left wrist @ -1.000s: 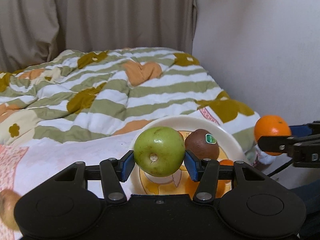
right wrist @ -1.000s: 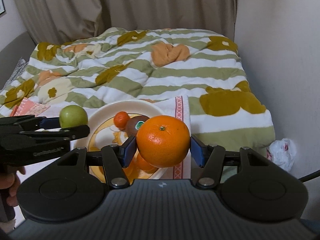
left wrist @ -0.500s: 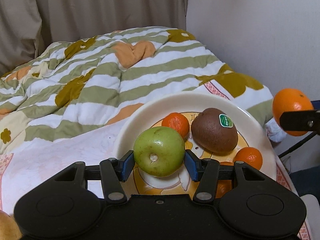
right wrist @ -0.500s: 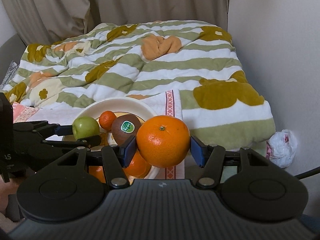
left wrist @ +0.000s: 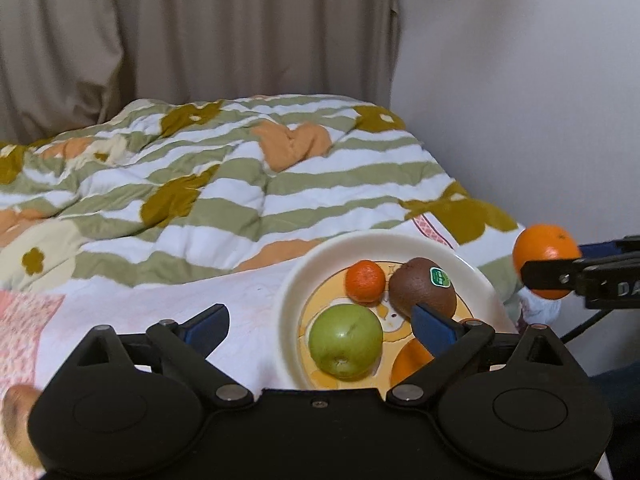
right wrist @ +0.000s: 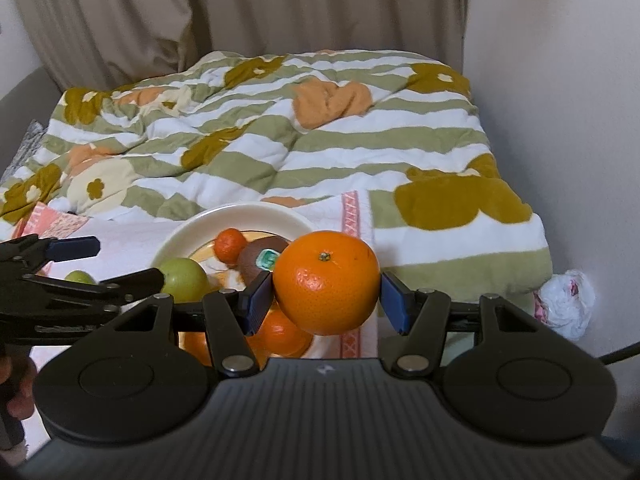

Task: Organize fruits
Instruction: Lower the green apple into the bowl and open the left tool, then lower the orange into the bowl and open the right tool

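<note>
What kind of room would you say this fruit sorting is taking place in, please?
Most likely a bedroom: a bed with a striped floral quilt fills the view, beige curtains hang behind it, and the fruit plate sits on the bedding.

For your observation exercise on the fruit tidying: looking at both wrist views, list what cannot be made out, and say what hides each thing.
- Orange fruit low on the plate, left wrist view: the left tongs cover part of it.
- Brownish object, left wrist view: cut off by the frame edge and blurred.
- Kiwi, right wrist view: half hidden behind the large orange in the right tongs.
- Kiwi sticker text: too small to read.
</note>
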`<state>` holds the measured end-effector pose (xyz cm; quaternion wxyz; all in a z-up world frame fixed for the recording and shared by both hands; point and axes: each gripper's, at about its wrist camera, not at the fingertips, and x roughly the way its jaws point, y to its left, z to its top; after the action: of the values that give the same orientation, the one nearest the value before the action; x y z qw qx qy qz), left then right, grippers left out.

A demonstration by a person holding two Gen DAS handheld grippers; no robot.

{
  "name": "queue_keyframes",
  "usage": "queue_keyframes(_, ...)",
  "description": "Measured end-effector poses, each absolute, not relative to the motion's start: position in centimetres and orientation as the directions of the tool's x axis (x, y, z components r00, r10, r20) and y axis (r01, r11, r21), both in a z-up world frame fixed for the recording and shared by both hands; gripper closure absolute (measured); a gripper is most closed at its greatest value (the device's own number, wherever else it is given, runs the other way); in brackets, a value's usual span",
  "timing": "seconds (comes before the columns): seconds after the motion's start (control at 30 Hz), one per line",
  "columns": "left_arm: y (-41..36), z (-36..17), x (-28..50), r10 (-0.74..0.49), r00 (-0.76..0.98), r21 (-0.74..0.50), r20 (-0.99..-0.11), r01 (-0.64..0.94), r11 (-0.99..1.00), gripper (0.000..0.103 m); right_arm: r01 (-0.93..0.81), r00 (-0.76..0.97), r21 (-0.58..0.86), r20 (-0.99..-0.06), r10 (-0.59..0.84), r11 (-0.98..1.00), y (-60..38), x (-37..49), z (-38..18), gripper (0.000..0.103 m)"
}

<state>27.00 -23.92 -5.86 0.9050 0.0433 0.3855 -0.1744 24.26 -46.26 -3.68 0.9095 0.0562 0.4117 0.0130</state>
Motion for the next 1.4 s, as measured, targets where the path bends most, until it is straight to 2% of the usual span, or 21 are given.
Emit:
queue_keyframes(0.6, -16.7, -4.5, 22.0, -0.134, 0.708, -0.061, -0.693, 0.128, 0.99, 0.002, -0.304, 0.619, 0.096, -0.736, 0.273, 0.948, -36.7, 25.0, -5.0, 0.03)
queue_keyframes(0.8, -15.3, -4.9, 20.6, -0.091, 0.711, -0.057, -0.697, 0.072, 0.996, 0.002, -0.407, 0.606, 0.027, -0.74, 0.291, 0.913, -34.0, 25.1, -7.3, 0.029)
queue_keyframes(1.07, -14.3, -5.6, 18.9, -0.062, 0.705, -0.055, -0.707, 0.033, 0.998, 0.002, -0.441, 0.601, -0.012, -0.747, 0.285, 0.897, -32.8, 24.5, -9.1, 0.029)
queue_keyframes(1.13, -14.1, -5.5, 18.5, -0.058, 0.706, -0.055, -0.706, 0.027, 0.998, 0.002, -0.436, 0.617, -0.029, -0.738, 0.275, 0.899, -32.8, 24.1, -9.1, 0.025)
queue_keyframes(1.2, -14.0, -5.4, 18.1, -0.055, 0.708, -0.056, -0.704, 0.023, 0.998, 0.002, -0.431, 0.639, -0.044, -0.72, 0.27, 0.901, -32.9, 23.6, -8.7, 0.01)
queue_keyframes(1.27, -13.9, -5.2, 17.8, -0.053, 0.712, -0.056, -0.7, 0.019, 0.998, 0.002, -0.411, 0.667, -0.068, -0.702, 0.249, 0.909, -33.0, 23.1, -8.2, 0.0)
queue_keyframes(1.4, -14.1, -4.6, 16.9, -0.05, 0.725, -0.059, -0.687, 0.014, 0.998, 0.002, -0.394, 0.68, -0.055, -0.689, 0.251, 0.917, -34.0, 22.2, -7.2, 0.0)
